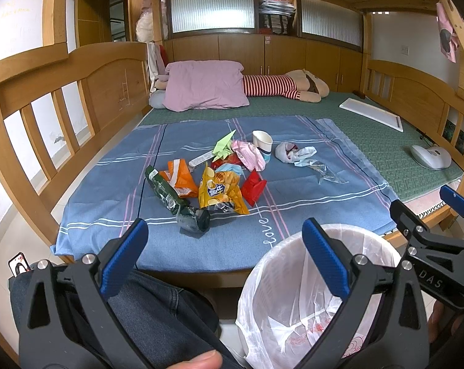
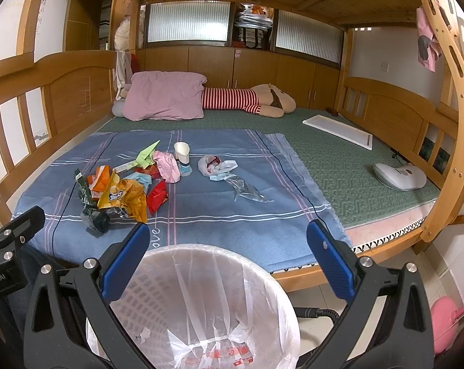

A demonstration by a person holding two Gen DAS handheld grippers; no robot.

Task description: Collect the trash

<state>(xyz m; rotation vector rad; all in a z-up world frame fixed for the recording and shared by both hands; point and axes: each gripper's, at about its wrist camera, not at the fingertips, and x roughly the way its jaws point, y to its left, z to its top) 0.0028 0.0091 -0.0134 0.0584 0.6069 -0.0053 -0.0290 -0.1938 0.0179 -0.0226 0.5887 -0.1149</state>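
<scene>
A pile of trash lies on the blue sheet [image 1: 115,190]: a yellow chip bag [image 1: 218,192], a dark green wrapper [image 1: 167,192], an orange wrapper [image 1: 179,176], a red wrapper [image 1: 253,187], a pink wrapper [image 1: 250,153], green folded paper [image 1: 223,146], a paper cup [image 1: 262,141], a white bag [image 1: 289,152] and clear plastic [image 1: 325,170]. A white bin with a plastic liner [image 1: 296,301] stands on the floor before the bed. My left gripper [image 1: 224,255] is open and empty, short of the pile. My right gripper [image 2: 227,255] is open and empty above the bin [image 2: 201,304].
A pink pillow [image 1: 206,84] and a striped plush toy [image 1: 281,87] lie at the far end of the bed. A white board [image 1: 371,112] and a white device [image 1: 430,155] lie on the green mat at right. Wooden rails [image 1: 47,117] enclose the bed. A knee in jeans [image 1: 158,307] is below.
</scene>
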